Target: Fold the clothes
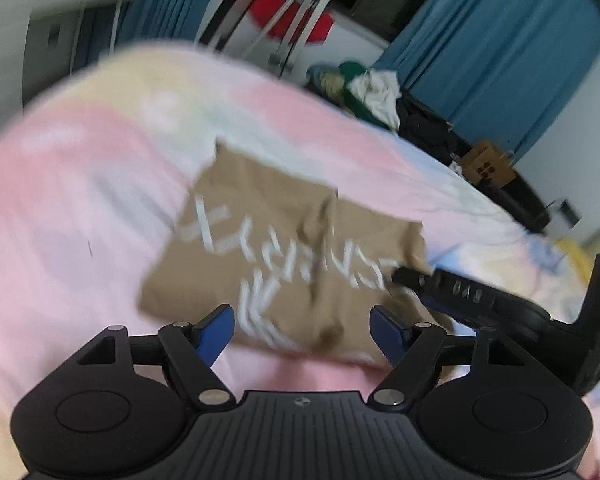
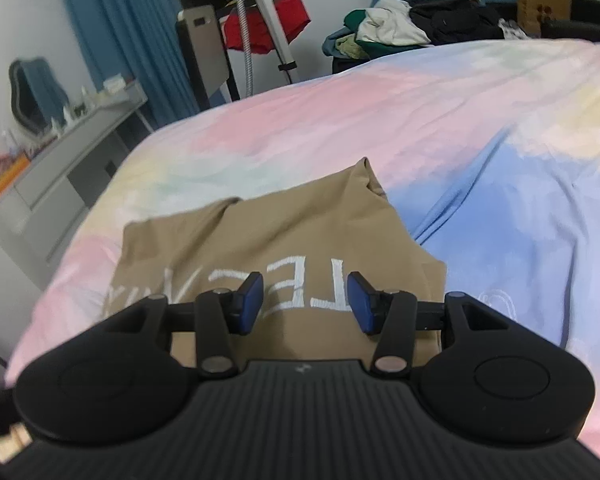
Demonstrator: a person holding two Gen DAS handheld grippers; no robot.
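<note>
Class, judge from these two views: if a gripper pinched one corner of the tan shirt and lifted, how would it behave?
The tan shirt would probably go floppy and drape, since it already shows creases and a peaked corner. It looks thin, so likely light. Its folded layers might slide apart or unfold on the soft bedspread, as neither open gripper, left or right, pins them.

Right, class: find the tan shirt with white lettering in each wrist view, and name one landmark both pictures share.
Left wrist view: the tan shirt lies mid-frame on the pastel bedsheet, just beyond the open left claw.
Right wrist view: it lies low and centre, behind the open right claw.
Shared landmark: the clothes pile past the bed's far edge.
</note>
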